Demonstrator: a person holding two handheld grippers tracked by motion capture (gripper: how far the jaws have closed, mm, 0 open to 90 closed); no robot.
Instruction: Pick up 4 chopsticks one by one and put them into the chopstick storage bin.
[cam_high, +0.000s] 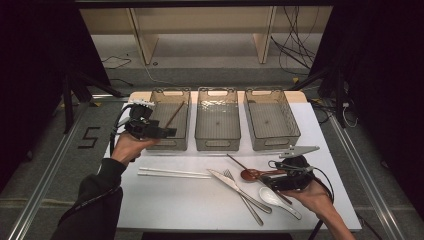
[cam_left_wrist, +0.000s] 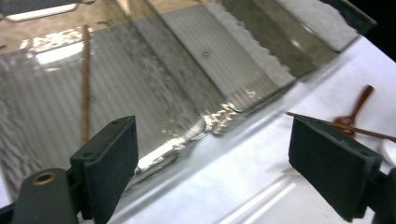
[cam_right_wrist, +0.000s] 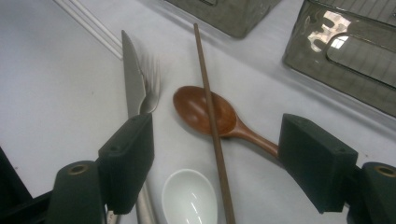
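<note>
Spread, empty left gripper at left bin holding one brown chopstick; other two bins bare; right gripper spread.

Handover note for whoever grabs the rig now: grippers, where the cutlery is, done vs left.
Left gripper: open, empty, at the near rim of the left bin.
Right gripper: open, low over the table, jaws either side of a brown chopstick lying across the wooden spoon.
Done: one brown chopstick is in the left bin.
Left: that second brown chopstick, white chopsticks, knife, fork, wooden spoon, white spoon. Middle bin and right bin look empty.
</note>
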